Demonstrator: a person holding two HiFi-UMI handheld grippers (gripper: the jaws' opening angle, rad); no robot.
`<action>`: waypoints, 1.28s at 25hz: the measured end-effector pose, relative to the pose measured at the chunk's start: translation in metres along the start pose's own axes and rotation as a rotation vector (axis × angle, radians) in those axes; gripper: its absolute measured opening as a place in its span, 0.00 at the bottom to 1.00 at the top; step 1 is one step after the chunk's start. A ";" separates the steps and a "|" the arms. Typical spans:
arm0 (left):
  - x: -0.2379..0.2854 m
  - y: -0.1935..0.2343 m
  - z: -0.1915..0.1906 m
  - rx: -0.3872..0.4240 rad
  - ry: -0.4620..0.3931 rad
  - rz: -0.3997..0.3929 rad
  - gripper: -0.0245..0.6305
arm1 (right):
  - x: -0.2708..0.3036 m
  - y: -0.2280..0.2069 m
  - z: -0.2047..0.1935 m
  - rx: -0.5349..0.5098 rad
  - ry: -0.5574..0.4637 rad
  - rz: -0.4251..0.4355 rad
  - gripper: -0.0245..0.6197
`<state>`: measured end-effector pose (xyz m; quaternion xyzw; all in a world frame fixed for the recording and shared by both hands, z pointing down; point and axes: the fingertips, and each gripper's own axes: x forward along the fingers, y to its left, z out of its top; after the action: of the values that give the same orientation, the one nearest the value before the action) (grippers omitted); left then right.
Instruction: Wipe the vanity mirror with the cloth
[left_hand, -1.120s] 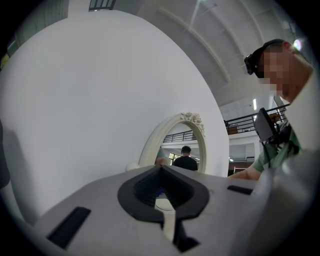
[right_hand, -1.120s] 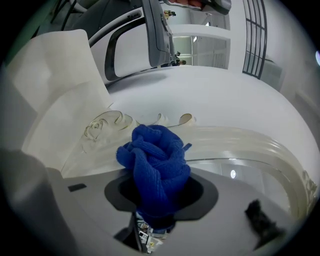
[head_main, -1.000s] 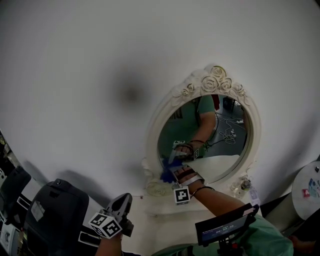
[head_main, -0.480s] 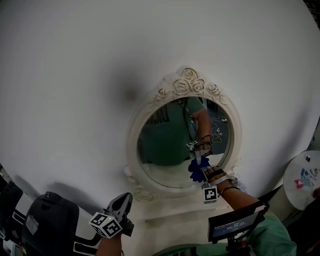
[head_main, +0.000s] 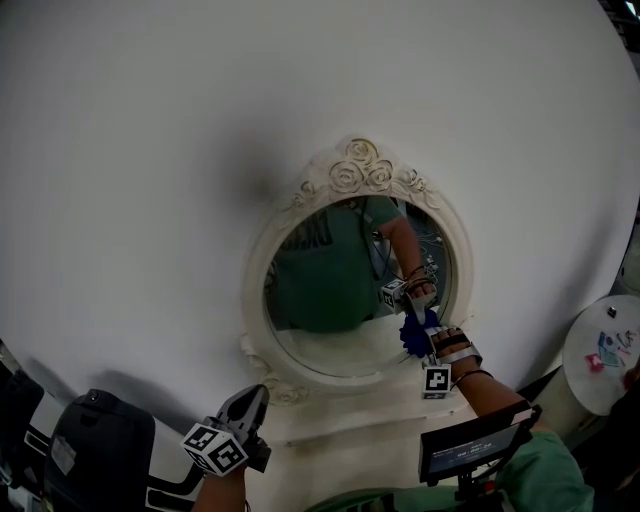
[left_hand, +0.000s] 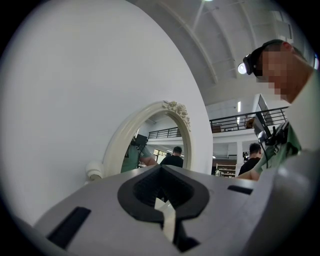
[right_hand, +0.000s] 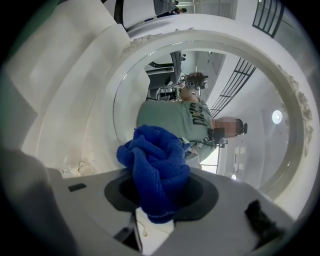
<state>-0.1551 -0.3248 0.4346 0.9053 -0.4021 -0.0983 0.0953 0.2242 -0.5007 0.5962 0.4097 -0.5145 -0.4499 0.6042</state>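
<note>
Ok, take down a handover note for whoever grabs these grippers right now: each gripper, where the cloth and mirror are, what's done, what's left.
Right gripper: jaws shut on the bunched blue cloth, at the lower right of the glass and apparently touching it.
Left gripper: jaws shut, empty, held low and clear of the vanity mirror.
Done: cloth is picked up and at the glass.
Left: wipe the glass. How much is already wiped cannot be told.

You stand in a large hall, not a home: a high arched ceiling (left_hand: 200, 45), a balcony railing (left_hand: 240, 120), and another person (left_hand: 251, 159) beyond the white wall (left_hand: 75, 100).
</note>
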 end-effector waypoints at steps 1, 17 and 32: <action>-0.002 0.001 0.001 0.001 -0.001 0.004 0.05 | 0.000 -0.001 0.000 0.003 -0.002 -0.002 0.28; -0.061 0.025 0.001 -0.009 -0.020 0.113 0.05 | -0.038 -0.010 0.264 -0.042 -0.428 0.002 0.28; -0.109 0.045 0.004 -0.007 -0.029 0.213 0.05 | -0.012 0.039 0.304 -0.115 -0.381 0.096 0.28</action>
<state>-0.2598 -0.2730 0.4533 0.8555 -0.4972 -0.1021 0.1026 -0.0731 -0.4888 0.6718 0.2571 -0.6119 -0.5185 0.5391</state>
